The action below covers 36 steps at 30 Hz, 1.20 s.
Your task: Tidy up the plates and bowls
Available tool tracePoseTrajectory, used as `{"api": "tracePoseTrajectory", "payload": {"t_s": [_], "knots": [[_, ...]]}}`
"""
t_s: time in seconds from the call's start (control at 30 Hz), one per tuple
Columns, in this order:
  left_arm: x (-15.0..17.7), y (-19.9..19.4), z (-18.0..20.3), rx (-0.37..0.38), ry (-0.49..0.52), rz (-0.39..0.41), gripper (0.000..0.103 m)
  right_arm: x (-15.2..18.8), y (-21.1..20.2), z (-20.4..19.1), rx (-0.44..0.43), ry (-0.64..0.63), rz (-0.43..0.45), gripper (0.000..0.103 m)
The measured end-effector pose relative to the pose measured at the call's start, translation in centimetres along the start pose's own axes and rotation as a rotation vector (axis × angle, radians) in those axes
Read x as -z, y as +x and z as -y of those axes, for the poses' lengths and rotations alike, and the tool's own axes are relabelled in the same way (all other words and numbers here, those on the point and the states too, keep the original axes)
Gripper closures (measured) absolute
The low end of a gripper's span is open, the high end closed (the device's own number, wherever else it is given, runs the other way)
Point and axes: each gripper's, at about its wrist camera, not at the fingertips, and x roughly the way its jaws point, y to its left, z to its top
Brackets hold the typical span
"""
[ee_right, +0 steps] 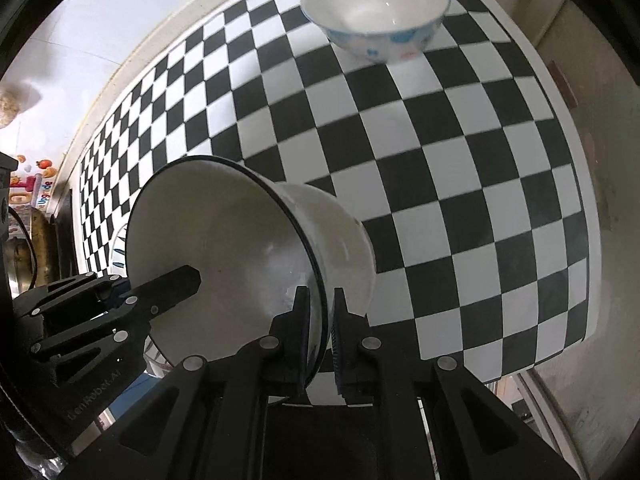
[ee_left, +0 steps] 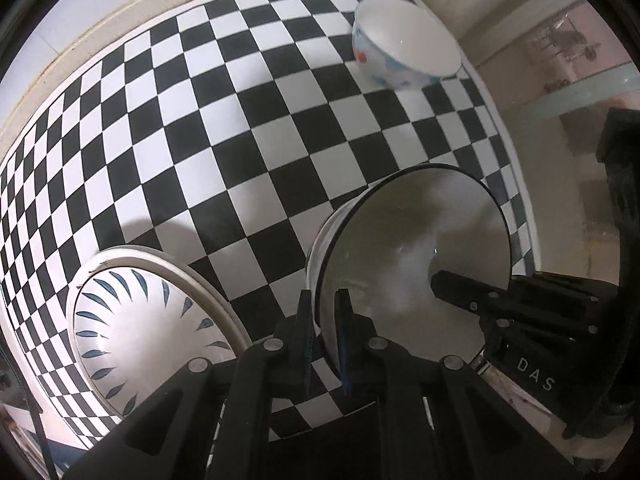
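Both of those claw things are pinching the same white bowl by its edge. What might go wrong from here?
The dark-rimmed bowl is tilted, held only at its thin rim by the left gripper and the right gripper. If they pull apart or twist differently, it could slip or chip. Lowered carelessly, it might knock the leaf-patterned dish close beside it. The flowered bowl stands far off, likely safe.

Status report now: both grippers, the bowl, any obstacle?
Left gripper and right gripper both shut on white dark-rimmed bowl, tilted above checkered table. Blue-leaf plate beside; floral bowl far.
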Motion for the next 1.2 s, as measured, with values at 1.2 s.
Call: {"api": "tracePoseTrajectory", "payload": {"t_s": [1.2], "knots": [[-0.4,6.0,-0.1,-0.077,-0.026,-0.046,0.091,-1.0,0.7,1.7,0.013,0.035,-0.104,0.082]]}}
